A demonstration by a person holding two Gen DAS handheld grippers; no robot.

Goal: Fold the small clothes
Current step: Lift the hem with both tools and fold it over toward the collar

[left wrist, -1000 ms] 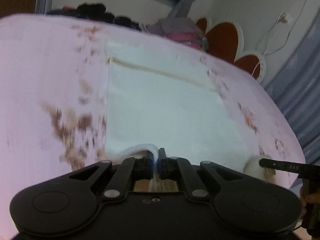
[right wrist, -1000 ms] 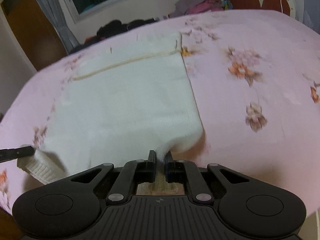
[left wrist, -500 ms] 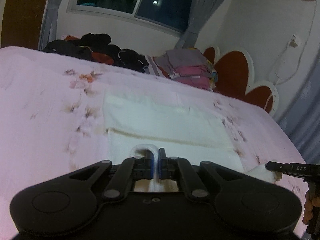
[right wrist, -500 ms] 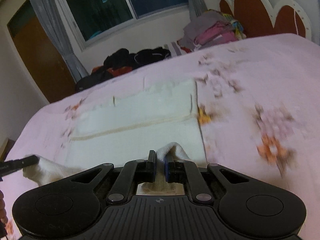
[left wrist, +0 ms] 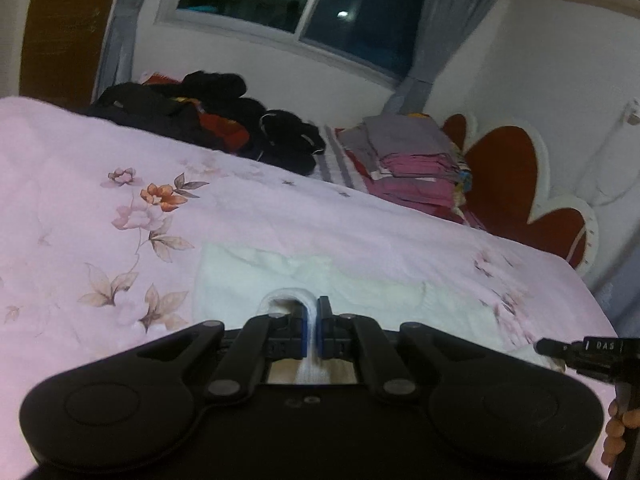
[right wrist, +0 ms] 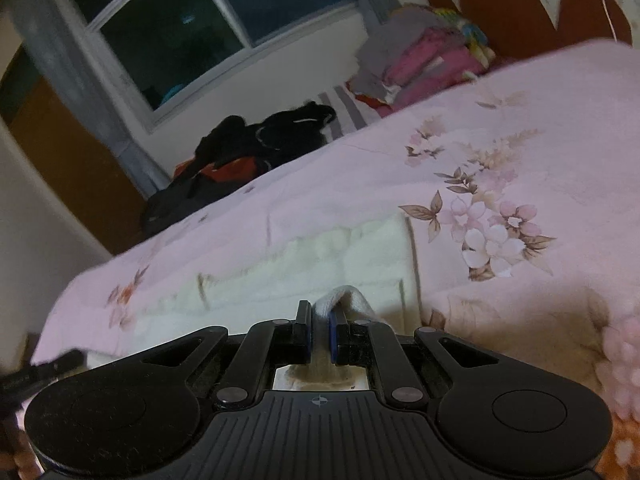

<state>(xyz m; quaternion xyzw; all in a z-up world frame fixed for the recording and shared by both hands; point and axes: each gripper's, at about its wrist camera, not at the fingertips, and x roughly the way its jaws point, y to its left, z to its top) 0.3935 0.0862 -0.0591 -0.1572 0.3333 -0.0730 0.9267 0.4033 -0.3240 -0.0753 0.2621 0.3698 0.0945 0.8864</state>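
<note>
A white knit garment (left wrist: 328, 280) lies on the pink flowered bedspread (left wrist: 120, 208), and only its far strip shows ahead of each gripper. My left gripper (left wrist: 313, 312) is shut on a looped fold of the garment's near edge. My right gripper (right wrist: 320, 312) is shut on another pinch of the same white garment (right wrist: 312, 256). The right gripper's tip (left wrist: 560, 348) shows at the right edge of the left wrist view, with a hand (left wrist: 618, 436) below it. The rest of the garment is hidden under both gripper bodies.
Dark clothes (left wrist: 208, 120) are heaped along the bed's far edge under the window (left wrist: 304, 12). A stack of folded grey and pink clothes (left wrist: 412, 160) sits beside a red and white headboard (left wrist: 520, 184). A brown door (left wrist: 60, 28) stands at the far left.
Both grippers have carried the garment's near edge forward over the rest of it toward the far edge. Much less white cloth shows ahead now, and the window and wall have come into view.
</note>
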